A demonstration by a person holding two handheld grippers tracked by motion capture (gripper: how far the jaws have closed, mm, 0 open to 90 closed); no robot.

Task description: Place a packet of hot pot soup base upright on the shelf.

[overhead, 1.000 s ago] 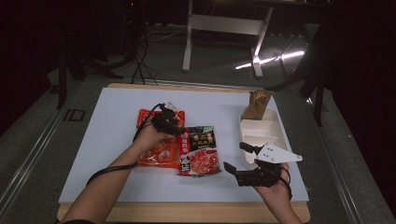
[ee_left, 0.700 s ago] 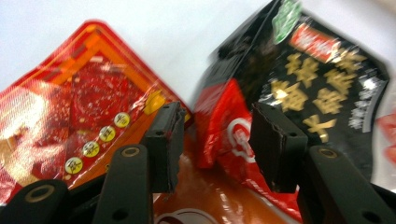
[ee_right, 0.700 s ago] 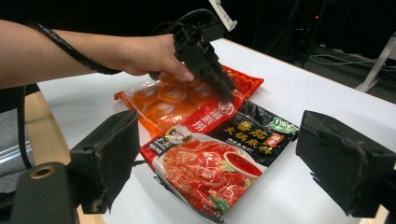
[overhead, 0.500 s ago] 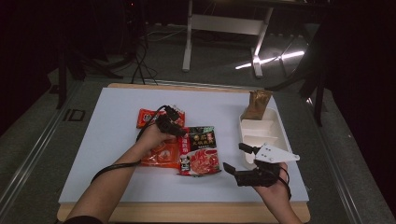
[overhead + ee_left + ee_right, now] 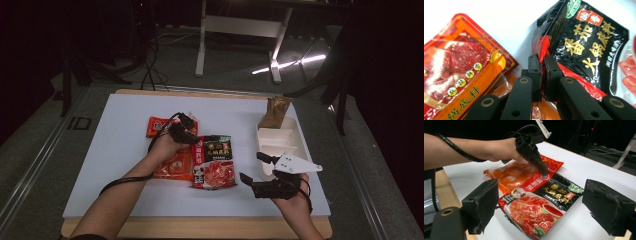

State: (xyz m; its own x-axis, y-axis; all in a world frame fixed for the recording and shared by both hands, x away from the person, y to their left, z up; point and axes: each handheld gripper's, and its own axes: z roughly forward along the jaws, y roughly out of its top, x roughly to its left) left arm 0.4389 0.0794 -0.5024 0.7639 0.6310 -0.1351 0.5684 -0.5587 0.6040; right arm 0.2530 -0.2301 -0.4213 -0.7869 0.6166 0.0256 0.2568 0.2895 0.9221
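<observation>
Your left gripper (image 5: 541, 65) has just been closing, and its jaws now pinch the top-left corner of the black-and-red pouch (image 5: 214, 161), crumpling it. The pouch lies mid-table, overlapping the orange pouch (image 5: 172, 165) at its 9 o'clock, its long axis running 12 to 6. Your right gripper (image 5: 253, 167), jaws wide apart, waits at its 4 o'clock.

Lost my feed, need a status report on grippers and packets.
Left gripper shut on black packet corner. Right gripper open, hovering beside it. Orange packet partly underneath. White tray right.
</observation>
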